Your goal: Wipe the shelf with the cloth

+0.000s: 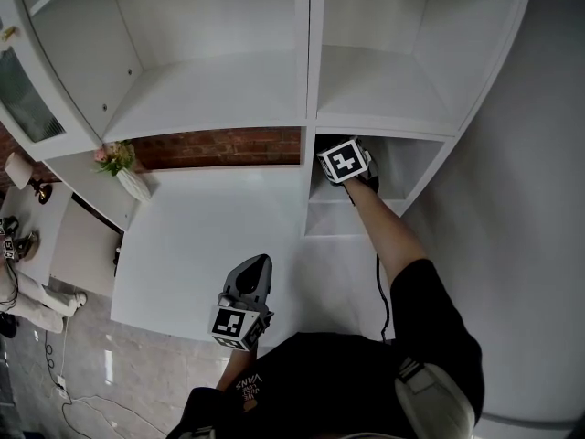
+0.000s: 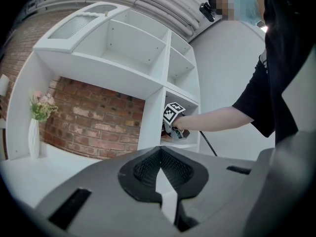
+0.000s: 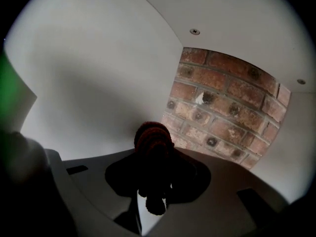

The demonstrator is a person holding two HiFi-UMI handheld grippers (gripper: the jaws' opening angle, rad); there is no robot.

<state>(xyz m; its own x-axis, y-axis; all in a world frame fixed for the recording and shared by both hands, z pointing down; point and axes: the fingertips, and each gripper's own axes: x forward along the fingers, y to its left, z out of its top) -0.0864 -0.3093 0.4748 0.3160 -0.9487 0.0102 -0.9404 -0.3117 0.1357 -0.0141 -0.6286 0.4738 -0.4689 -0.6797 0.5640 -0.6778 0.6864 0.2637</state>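
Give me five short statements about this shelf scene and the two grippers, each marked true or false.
1. The right gripper is shut on a dark cloth. True.
2. The left gripper is inside a shelf compartment. False: it hangs over the white desk; the right gripper is the one inside a compartment.
3. A vase of flowers stands at the desk's left end. True.
4. The back of the compartment that the right gripper is in is a white panel. False: a brick wall shows there.
5. The left gripper holds a second cloth. False: its jaws are together with nothing between them.
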